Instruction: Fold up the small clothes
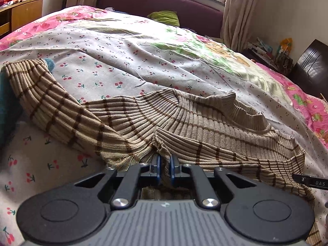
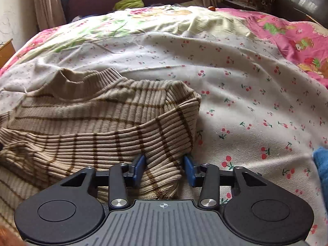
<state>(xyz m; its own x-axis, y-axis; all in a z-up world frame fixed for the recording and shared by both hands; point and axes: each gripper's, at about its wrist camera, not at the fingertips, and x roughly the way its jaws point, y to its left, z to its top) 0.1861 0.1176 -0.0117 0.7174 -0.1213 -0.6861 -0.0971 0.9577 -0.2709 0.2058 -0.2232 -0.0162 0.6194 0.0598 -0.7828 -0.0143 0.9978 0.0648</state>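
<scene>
A small beige ribbed sweater with brown grid stripes point(image 1: 184, 121) lies on the cherry-print bed sheet point(image 1: 127, 61), collar pointing away. One sleeve stretches to the far left. My left gripper point(image 1: 165, 164) is shut on a bunched fold of the sweater at its near edge. In the right wrist view the same sweater point(image 2: 86, 114) lies at the left, with its right sleeve folded over toward me. My right gripper point(image 2: 165, 167) is open, its blue pads point(image 2: 189, 169) either side of the sleeve end, which lies between them.
A pink floral quilt point(image 2: 287, 32) covers the far and right side of the bed. A green cloth point(image 1: 164, 17) lies by the dark red headboard point(image 1: 164, 0). A teal garment point(image 1: 8, 102) sits at the left, a blue one point(image 2: 321, 164) at the right. A wooden cabinet point(image 1: 22, 14) stands far left.
</scene>
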